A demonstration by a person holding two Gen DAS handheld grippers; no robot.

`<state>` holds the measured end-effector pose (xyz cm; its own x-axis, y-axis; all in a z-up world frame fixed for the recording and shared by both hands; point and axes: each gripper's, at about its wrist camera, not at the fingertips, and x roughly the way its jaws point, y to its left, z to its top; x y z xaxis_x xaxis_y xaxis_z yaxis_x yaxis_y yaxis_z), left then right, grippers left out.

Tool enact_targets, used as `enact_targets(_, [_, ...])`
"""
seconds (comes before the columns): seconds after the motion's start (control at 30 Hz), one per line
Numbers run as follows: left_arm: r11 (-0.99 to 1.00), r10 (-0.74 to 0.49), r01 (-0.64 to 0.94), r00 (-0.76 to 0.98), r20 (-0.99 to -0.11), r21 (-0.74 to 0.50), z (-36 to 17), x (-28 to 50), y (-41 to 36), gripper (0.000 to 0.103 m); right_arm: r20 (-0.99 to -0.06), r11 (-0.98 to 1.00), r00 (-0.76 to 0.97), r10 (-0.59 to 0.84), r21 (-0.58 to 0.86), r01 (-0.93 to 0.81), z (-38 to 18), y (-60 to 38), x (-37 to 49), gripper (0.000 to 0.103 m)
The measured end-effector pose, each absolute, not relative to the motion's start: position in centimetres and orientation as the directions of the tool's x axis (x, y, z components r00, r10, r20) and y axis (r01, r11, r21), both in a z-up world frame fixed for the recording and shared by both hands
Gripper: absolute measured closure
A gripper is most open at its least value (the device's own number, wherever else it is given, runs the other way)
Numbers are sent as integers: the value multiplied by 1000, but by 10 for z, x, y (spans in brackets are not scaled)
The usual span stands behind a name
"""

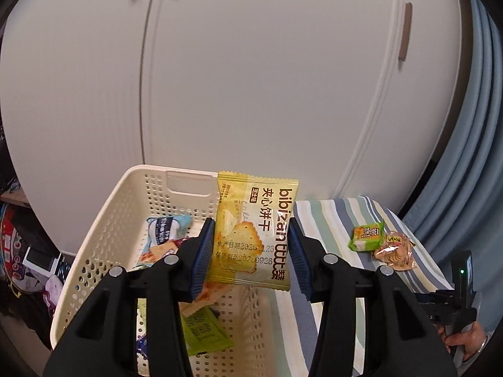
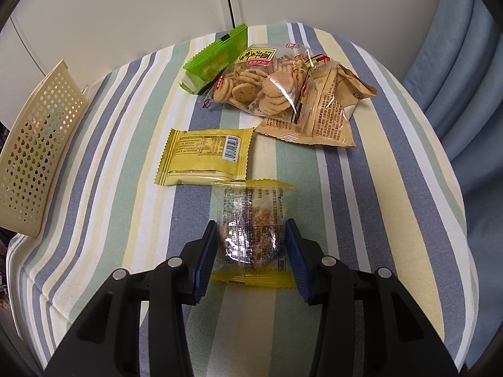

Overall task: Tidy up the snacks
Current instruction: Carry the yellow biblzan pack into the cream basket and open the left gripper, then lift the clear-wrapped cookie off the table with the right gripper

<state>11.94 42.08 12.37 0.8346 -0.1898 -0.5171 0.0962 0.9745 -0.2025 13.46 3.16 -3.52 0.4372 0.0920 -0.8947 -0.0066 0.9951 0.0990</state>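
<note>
Left wrist view: the cream perforated basket sits on the striped cloth and holds a green packet nearest, a cracker packet and a pale blue wrapper farther in; above it the left gripper has its jaws clamped on the sides of an upright yellow biscuit packet. Right wrist view: the right gripper has its jaws closed against both sides of a clear, yellow-edged snack packet lying on the cloth. Beyond it lie a yellow packet face down, then a bag of small round biscuits touching a green pack, with the basket's wall at far left.
</note>
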Motion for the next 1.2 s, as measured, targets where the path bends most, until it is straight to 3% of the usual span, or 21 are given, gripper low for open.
enact_targets(0.43, [978, -73, -46, 841, -536, -205, 110, 119, 457, 54, -899, 998, 434, 57, 55, -16, -37, 37, 135, 59])
enact_targets(0.5, [973, -55, -77, 838, -543, -217, 108, 120, 463, 30, -899, 998, 434, 55, 54, -16, -37, 37, 136, 59])
enact_targets(0.53, [971, -40, -96, 837, -545, -220, 107, 120, 466, 2, -899, 998, 434, 55, 53, -16, -37, 37, 136, 59])
enact_targets(0.8, [948, 10, -183, 835, -551, -260, 105, 117, 483, 3, -899, 999, 435, 48, 45, -17, -38, 38, 135, 59])
enact_targets(1.2, [951, 19, -173, 861, -509, -257, 117, 110, 479, 3, -891, 999, 453, 45, 50, 1, -35, 35, 132, 61])
